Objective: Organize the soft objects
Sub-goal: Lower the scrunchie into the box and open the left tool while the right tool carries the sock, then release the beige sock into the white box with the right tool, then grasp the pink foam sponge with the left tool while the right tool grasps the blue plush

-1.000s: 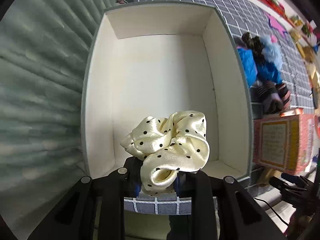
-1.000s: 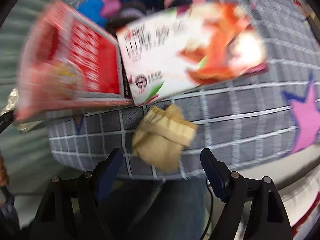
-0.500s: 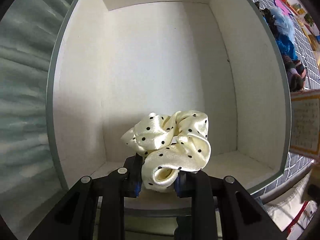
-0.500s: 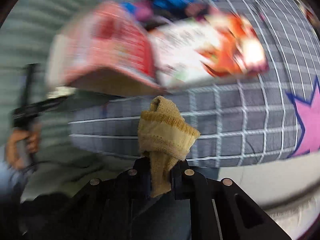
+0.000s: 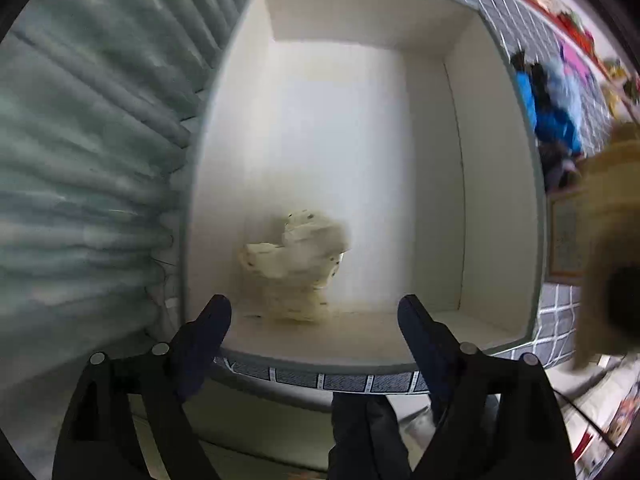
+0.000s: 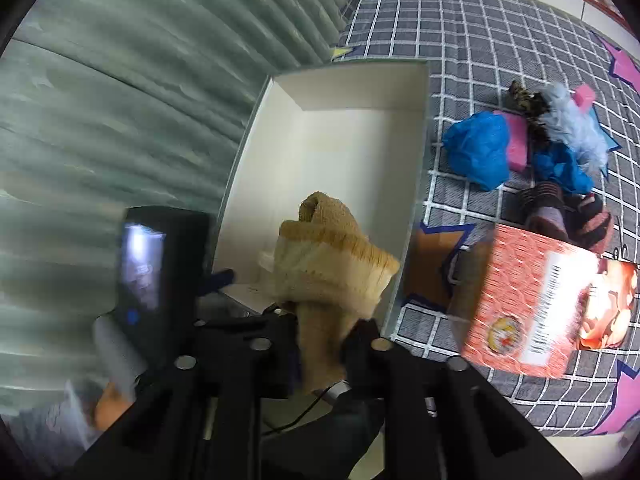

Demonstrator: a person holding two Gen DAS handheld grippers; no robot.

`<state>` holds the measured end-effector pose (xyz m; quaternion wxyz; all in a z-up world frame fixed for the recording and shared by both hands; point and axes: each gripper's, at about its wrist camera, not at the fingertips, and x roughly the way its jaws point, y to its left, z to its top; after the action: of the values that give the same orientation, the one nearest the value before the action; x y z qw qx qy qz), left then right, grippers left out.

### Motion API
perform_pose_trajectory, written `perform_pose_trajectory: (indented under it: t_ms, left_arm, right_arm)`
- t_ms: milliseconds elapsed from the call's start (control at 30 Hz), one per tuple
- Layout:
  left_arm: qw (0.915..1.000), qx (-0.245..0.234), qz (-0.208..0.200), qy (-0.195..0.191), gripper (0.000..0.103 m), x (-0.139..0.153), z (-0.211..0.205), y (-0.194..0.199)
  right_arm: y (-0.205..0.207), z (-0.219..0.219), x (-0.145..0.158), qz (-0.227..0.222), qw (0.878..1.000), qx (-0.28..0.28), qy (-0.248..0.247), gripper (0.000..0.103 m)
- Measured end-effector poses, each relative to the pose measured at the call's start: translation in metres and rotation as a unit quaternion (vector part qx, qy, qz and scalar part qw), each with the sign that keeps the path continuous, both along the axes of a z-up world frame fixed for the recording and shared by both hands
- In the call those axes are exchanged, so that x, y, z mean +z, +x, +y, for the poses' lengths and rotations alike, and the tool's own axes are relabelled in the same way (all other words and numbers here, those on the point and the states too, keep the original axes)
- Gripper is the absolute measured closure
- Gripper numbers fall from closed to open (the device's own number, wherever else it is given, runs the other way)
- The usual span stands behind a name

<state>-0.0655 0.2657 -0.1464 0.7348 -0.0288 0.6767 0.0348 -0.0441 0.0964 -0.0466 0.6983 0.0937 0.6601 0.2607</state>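
Observation:
A cream scrunchie with black dots [image 5: 296, 264] lies loose on the floor of the white open box [image 5: 496, 160], near its front wall. Above it my left gripper [image 5: 313, 312] points straight down, its jaws opening wide with nothing between them. My right gripper [image 6: 324, 332] holds a tan knitted sock [image 6: 332, 256] over the box's [image 6: 340, 148] near right corner. Its jaws are opening slightly, and the pads still press on the sock. The sock [image 5: 612, 184] also shows, blurred, at the right edge of the left wrist view.
A pile of soft things [image 6: 520, 148], blue, pink, fluffy and striped, lies on the grey checked cloth [image 6: 480, 40] right of the box. A red printed carton [image 6: 540, 300] stands at the front right. Green ribbed fabric [image 6: 120, 80] fills the left side.
My left gripper let go of the scrunchie, which dropped into the box. My right gripper closed on the tan sock, lifted it off the checked cloth and carried it left to the box.

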Motion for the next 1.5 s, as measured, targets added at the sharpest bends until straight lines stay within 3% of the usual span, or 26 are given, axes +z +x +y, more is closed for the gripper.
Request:
perform_pose_trajectory:
  t_ms: [33,67,100,267,500,733,867,1033,1300,1400,1500]
  left_arm:
    - [1.0,0.006,-0.004,-0.003,0.003,0.004,0.005,0.0]
    - [0.9999,0.01,-0.008,-0.007,0.0,0.006,0.006,0.001]
    - [0.9998,0.013,-0.012,-0.01,0.0,0.008,0.005,0.001]
    - [0.9992,0.018,-0.021,-0.028,0.0,0.016,0.007,0.001]
    - [0.9958,0.001,-0.044,-0.08,0.0,0.045,0.002,0.013]
    - [0.9926,-0.044,-0.062,-0.095,0.0,0.066,-0.038,0.047]
    - [0.9931,-0.044,-0.061,-0.09,0.0,0.071,-0.057,0.058]
    - [0.9949,-0.039,-0.046,-0.08,0.0,0.074,-0.075,0.068]
    - [0.9988,0.002,-0.031,-0.038,0.0,0.078,-0.092,0.089]
    - [0.9993,0.008,-0.024,-0.028,0.0,0.078,-0.108,0.101]
    - [0.9994,-0.004,-0.023,-0.025,0.0,0.081,-0.127,0.113]
  right_arm:
    - [-0.006,0.005,-0.001,0.002,1.0,-0.001,-0.002,0.044]
    - [-0.005,0.004,-0.002,0.001,1.0,-0.004,0.0,0.019]
    - [-0.003,0.003,0.001,-0.004,1.0,-0.01,0.006,0.016]
    - [0.01,-0.014,0.014,-0.012,0.999,-0.041,0.0,0.016]
    - [0.019,-0.074,0.027,-0.021,0.991,-0.132,-0.027,0.016]
    - [0.034,-0.16,0.014,0.017,0.968,-0.237,-0.084,0.016]
    - [0.059,-0.186,0.001,0.022,0.964,-0.242,-0.109,0.016]
    - [0.111,-0.202,-0.031,0.041,0.964,-0.238,-0.112,0.016]
    - [0.206,-0.194,-0.115,0.074,0.968,-0.209,-0.119,0.016]
    - [0.225,-0.191,-0.154,0.092,0.969,-0.187,-0.133,0.016]
    - [0.225,-0.216,-0.176,0.111,0.96,-0.207,-0.152,0.016]
